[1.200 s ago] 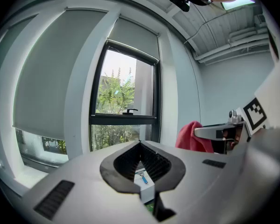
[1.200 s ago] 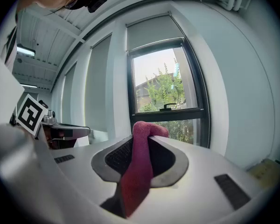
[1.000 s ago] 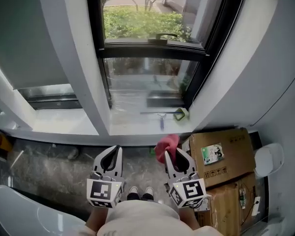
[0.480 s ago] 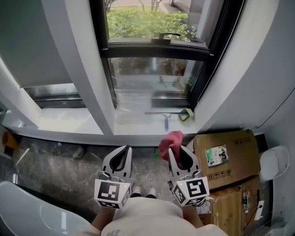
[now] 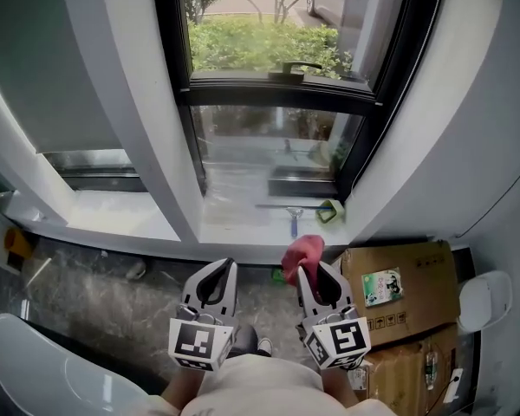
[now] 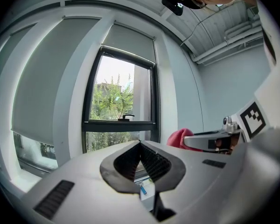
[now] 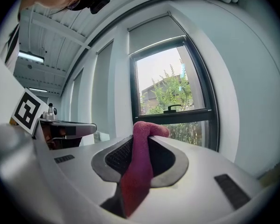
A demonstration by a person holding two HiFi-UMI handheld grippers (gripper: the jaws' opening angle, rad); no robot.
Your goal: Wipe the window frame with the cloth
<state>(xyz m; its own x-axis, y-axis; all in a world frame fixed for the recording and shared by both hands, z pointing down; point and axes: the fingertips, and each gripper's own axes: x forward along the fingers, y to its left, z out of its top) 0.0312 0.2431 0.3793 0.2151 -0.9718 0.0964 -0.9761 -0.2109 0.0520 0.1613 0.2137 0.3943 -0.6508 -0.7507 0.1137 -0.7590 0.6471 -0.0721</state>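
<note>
Walls of pale grey-white close in the room on both sides of a tall black window frame, with green shrubs showing through the glass. A white pillar runs down the left of the frame to a white sill. Below the sill lies a dark stone floor, and stacked cardboard boxes stand against the right wall.

Both grippers hang side by side over the floor, just short of the sill's front edge and well apart from the frame. The left gripper has its jaws brought together at the tips with nothing between them; in the left gripper view the ribbed pads meet in a point. The right gripper is clamped on the pink cloth, which bunches above the jaw tips. In the right gripper view the cloth also trails down between the pads.

A squeegee with a blue handle lies on the sill, a small green object just beside it. A black latch handle sits on the frame's crossbar.
</note>
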